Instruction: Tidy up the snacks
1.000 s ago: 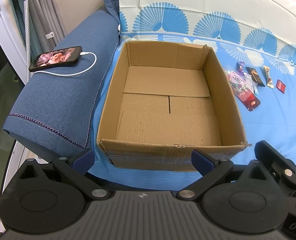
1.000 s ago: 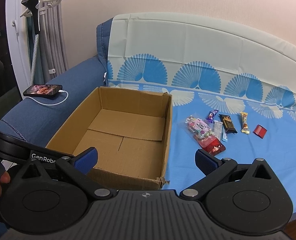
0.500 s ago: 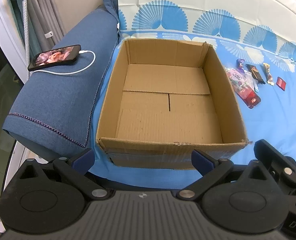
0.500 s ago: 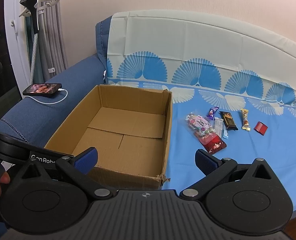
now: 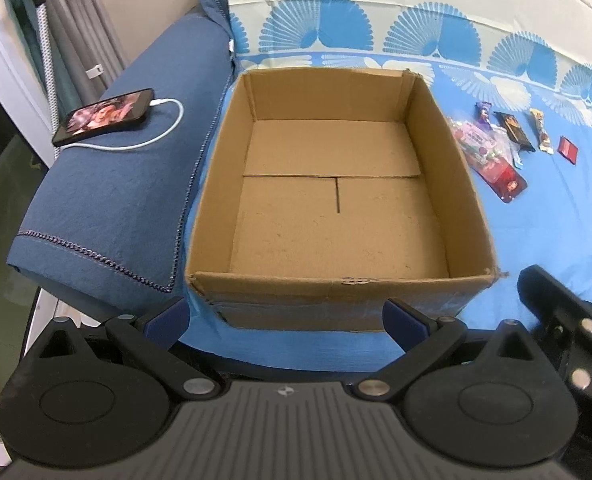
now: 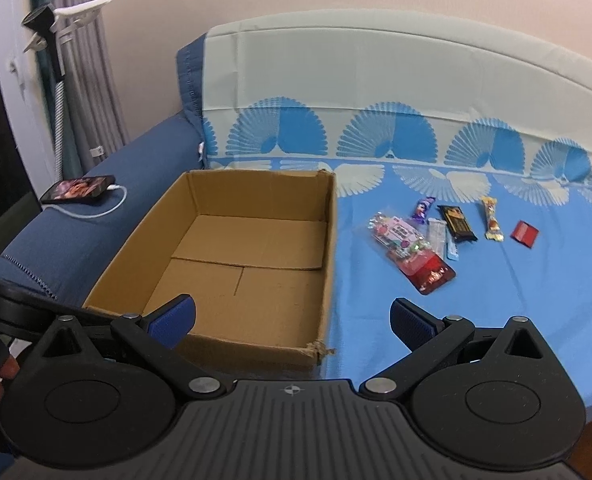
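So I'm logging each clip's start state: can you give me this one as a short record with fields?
surface: sofa with blue cover
box: open, empty, at the seat's left end
snacks: loose on the cover, right of the box, none inside
phone: on the armrest, white cable plugged in
left tongs: open, empty, near the box's front wall
right tongs: open, empty, short of the snacks

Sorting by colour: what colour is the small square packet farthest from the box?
Red, clearest in the right wrist view.
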`<state>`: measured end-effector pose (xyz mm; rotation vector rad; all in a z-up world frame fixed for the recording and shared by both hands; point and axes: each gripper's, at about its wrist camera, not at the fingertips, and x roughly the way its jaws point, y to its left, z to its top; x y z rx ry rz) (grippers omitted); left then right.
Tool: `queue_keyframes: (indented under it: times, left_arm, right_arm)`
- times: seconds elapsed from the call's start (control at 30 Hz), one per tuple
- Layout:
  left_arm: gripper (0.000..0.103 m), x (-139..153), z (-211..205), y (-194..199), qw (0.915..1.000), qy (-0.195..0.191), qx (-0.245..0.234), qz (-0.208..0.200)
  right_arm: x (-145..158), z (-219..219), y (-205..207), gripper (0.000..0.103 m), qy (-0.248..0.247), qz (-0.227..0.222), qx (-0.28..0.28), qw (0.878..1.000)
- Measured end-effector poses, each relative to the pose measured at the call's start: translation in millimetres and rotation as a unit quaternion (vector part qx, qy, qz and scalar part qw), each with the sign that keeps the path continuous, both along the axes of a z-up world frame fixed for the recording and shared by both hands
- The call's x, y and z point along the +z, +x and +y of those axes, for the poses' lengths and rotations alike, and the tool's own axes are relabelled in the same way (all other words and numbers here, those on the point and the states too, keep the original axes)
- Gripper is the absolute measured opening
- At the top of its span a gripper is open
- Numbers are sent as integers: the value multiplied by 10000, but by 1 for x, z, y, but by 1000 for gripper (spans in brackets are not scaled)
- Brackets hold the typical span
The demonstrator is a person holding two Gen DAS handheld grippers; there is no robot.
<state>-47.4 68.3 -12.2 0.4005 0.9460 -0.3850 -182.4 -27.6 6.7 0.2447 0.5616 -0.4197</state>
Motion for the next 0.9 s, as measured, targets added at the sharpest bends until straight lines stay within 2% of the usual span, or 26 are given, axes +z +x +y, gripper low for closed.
queue_keyframes:
  times: [0.23,0.47,0.63,0.77,0.9]
  left_arm:
    - [103,0,-29,-1,9993,-49,-326,151]
    - [103,5,-87,1,9946,-399,-877,382]
    - [103,4,-149,4,9896,-744,-1123,509]
    - [103,-4,-205,8,9871,-698,-1323,575]
    - [103,-21,-264,28,9848,-667,-1358,856]
  right_arm:
    - [-5,-27,-17,103,209,-89,-442,9988]
    - [-13,-82,-50,103,349,-240,-1436,9887]
    - [-25,-132,-76,103,582,-283,-2152,9744]
    - [-33,-174,-92,103,694,-262,-2552,9640]
    - [-42,-219,-104,103,810,-290,-2903,9531]
